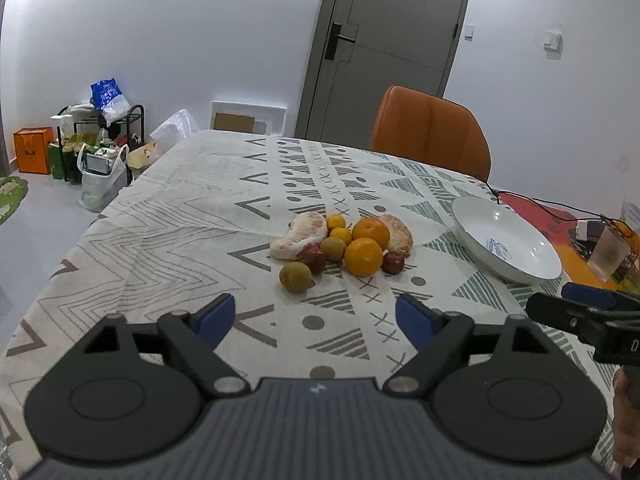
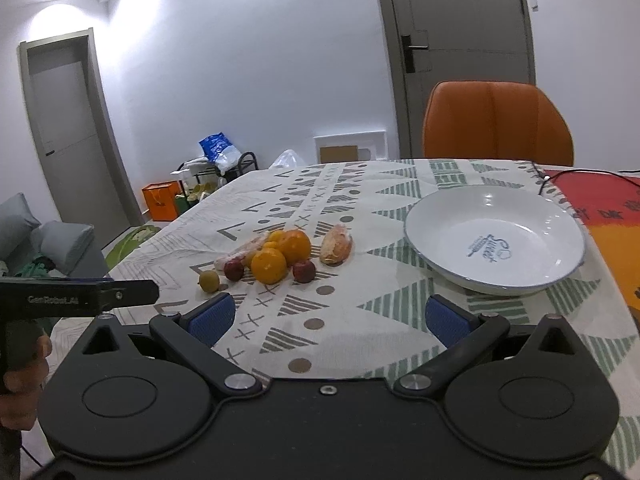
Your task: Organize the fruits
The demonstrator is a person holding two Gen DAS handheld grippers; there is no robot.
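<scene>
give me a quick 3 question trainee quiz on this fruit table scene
1. True or false: the white bowl already holds fruit.
2. Which fruit lies nearest the left gripper: A) large orange B) green-brown fruit C) pomelo segment?
3. Fill in: the chair behind the table is ____.

Key: 1 false, the bowl is empty. 2 B. 3 orange.

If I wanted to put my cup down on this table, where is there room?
The white bowl is empty. Bare tablecloth lies left of the fruit pile, and between the pile and the two open grippers, left and right. Crowded: the pile itself, and the table edge beyond the bowl with a glass and cables.
</scene>
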